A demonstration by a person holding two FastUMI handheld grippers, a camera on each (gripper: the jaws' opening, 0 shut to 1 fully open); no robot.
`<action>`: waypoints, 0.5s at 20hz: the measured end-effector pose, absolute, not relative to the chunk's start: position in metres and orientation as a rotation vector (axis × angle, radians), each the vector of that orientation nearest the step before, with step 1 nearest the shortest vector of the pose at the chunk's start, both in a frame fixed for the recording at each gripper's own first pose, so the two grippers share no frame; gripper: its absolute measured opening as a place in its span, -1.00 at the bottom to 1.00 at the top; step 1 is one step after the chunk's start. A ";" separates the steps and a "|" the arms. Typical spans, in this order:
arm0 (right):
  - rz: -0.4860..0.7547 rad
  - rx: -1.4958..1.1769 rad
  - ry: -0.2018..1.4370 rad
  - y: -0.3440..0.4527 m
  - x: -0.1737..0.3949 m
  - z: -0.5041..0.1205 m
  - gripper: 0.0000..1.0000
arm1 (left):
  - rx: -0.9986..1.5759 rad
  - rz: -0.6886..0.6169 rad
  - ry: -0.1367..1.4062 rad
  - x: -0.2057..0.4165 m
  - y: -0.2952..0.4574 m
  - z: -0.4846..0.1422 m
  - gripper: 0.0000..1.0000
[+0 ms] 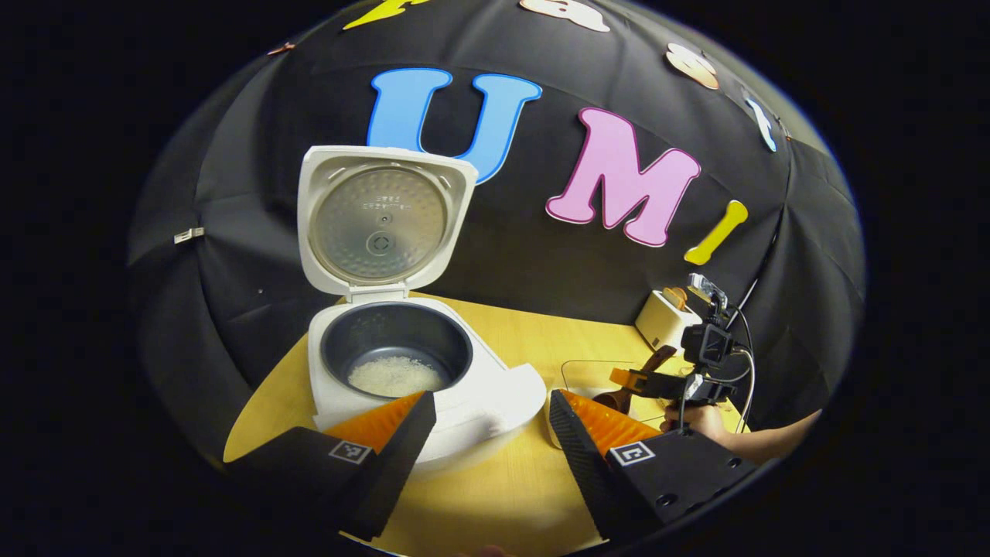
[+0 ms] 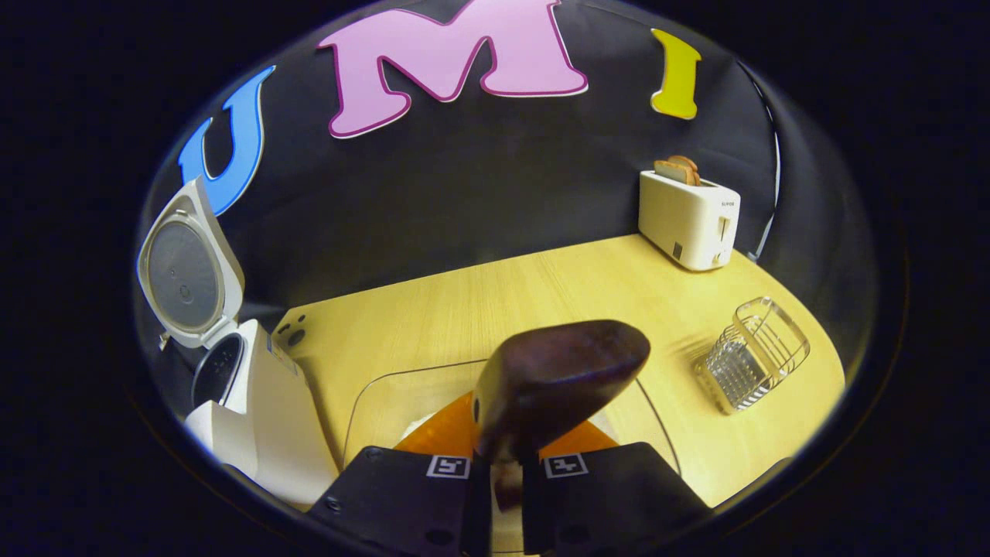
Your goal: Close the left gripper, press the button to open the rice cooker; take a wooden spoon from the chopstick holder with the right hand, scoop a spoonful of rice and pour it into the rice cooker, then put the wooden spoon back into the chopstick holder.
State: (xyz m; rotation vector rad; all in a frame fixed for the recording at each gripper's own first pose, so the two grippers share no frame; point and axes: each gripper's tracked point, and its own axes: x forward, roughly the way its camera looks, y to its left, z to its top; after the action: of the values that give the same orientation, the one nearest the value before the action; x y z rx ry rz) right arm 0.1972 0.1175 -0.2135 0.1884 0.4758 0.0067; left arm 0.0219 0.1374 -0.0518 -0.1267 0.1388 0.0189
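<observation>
The white rice cooker (image 1: pixel 495 387) stands open with its lid (image 1: pixel 379 220) upright, and rice (image 1: pixel 394 377) lies in the dark inner pot. My left gripper (image 1: pixel 491 402) is open just in front of the cooker, touching nothing. My right gripper (image 2: pixel 510 437) is shut on the dark wooden spoon (image 2: pixel 557 379), whose bowl points forward above a clear container (image 2: pixel 363 402). In the left gripper view, the right gripper (image 1: pixel 650 381) and the spoon (image 1: pixel 619 398) hover right of the cooker, with a hand (image 1: pixel 696 422) behind. The wire chopstick holder (image 2: pixel 754 352) stands to the right.
A cream toaster (image 2: pixel 688 220) with bread in it stands at the back right of the wooden table (image 2: pixel 503 302). The open cooker (image 2: pixel 255 402) sits at the left edge of the right gripper view. The black cloth wall rings the table.
</observation>
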 end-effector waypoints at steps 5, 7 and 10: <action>0.037 0.305 0.545 0.147 0.189 -0.215 -0.60 | -0.146 0.018 0.134 0.019 0.137 -0.053 0.91; 0.055 0.343 0.554 0.159 0.184 -0.214 -0.60 | -0.147 0.008 0.132 0.019 0.133 -0.053 0.91; 0.079 0.347 0.560 0.165 0.184 -0.211 -0.61 | -0.142 -0.001 0.132 0.020 0.130 -0.053 0.92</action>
State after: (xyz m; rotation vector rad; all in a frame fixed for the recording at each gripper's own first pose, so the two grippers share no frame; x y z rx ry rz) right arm 0.1843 0.1652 -0.2106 0.3474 0.5602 0.0789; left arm 0.0201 0.1299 -0.0531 -0.1420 0.1321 -0.0006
